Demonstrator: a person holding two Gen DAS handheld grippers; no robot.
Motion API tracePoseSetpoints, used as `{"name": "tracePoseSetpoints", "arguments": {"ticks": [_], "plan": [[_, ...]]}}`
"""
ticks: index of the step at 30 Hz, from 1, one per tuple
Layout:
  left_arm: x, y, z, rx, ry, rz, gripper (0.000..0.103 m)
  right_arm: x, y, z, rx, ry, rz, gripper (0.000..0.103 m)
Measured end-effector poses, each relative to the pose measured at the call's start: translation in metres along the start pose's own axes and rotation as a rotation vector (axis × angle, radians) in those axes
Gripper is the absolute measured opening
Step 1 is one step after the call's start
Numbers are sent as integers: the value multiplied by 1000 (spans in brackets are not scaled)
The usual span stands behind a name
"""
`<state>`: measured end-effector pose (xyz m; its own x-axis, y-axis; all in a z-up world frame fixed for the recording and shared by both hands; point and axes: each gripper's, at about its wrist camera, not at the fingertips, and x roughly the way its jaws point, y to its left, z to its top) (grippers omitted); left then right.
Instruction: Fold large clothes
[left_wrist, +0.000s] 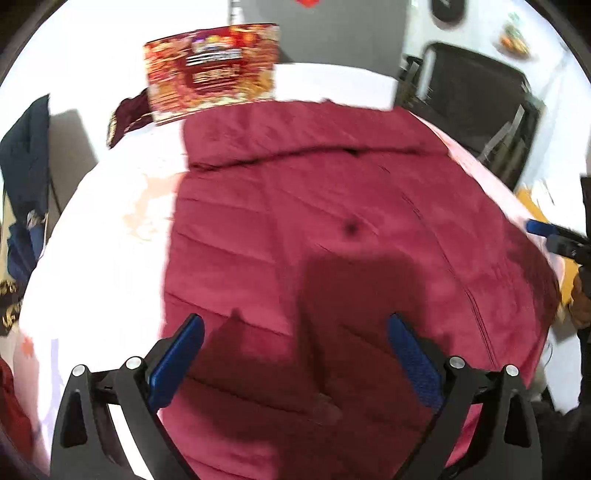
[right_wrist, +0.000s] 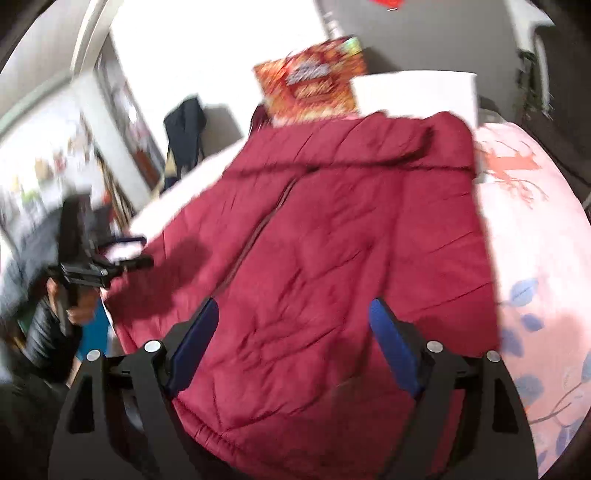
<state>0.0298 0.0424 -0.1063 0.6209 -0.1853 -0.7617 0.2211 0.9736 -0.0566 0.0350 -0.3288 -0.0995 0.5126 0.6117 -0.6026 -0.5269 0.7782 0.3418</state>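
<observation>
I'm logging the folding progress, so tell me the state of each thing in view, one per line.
Dark red quilted puffer jacket: lying flat on the bed, zipper closed, not gripped.
Left gripper: open, hovering above the jacket.
Right gripper: open, above the jacket.
Pink floral bedsheet: spread under the jacket.
Red patterned box: standing upright behind the jacket.
</observation>
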Motion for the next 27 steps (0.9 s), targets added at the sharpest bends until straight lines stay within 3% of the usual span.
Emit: {"name": "tracePoseSetpoints", "arguments": {"ticks": [2,7,12,16,23,27], "plan": [[1,20,14,-36,0,15,99,-11,-24,13,63,-42,0,81],[13,66,46,-131,12,-29,99,-17,-105,42,305,-129,-8,83],[46,105,74,-261,59,-166,99,18,-167,52,494,-96,36,83],[72,125,86,-347,93,-283,99,46,-182,55,507,-37,32,83],[105,135,92,-401,150,-401,99,78,-188,60,495,18,66,84],[110,133,94,-383,138,-429,99,84,-176,62,413,20,85,94]]}}
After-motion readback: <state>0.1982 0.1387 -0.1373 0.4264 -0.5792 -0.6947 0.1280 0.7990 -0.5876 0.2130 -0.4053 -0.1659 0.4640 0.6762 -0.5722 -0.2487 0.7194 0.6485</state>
